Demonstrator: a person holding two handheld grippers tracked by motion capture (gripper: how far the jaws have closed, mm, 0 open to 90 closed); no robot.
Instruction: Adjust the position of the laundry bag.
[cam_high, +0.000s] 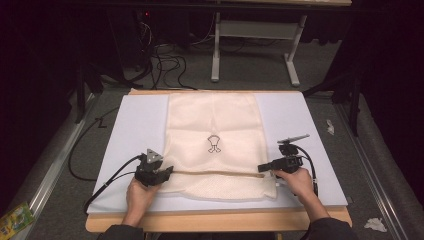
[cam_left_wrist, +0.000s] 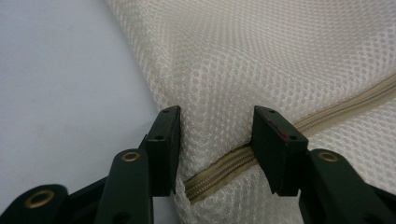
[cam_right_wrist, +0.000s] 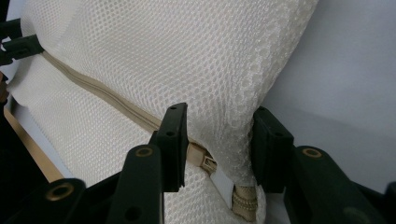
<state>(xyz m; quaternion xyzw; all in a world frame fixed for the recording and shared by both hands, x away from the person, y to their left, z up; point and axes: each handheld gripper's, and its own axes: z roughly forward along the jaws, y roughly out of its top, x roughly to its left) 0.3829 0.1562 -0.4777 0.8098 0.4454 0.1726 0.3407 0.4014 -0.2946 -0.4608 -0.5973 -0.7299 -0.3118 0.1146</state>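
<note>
1. One cream mesh laundry bag (cam_high: 215, 145) is laid flat on the white board (cam_high: 135, 120), its long sides running away from the person; a small black printed figure (cam_high: 214, 143) is seen at the middle of the bag.
2. A beige zipper (cam_high: 215, 172) is run across the bag near its front end, from the bag's left edge to its right edge. Along most of its length it is seen closed, and what lies inside the bag cannot be told through the mesh.
3. The left gripper (cam_high: 167, 172) is held at the bag's left edge, where the zipper ends. In the left gripper view a bunched fold of mesh (cam_left_wrist: 215, 107) and the zipper end (cam_left_wrist: 219, 168) are clamped between the two black jaws, which stand partly apart around the fold.
4. The right gripper (cam_high: 262, 168) is held at the bag's right edge, at the other zipper end. In the right gripper view the gathered edge of the bag (cam_right_wrist: 233, 140) is pinched between the jaws, with the metal zipper slider (cam_right_wrist: 208, 163) lying just beside the left jaw.
5. The bag is thus held at both ends of the zipper line, and its far end rests untouched on the board.
</note>
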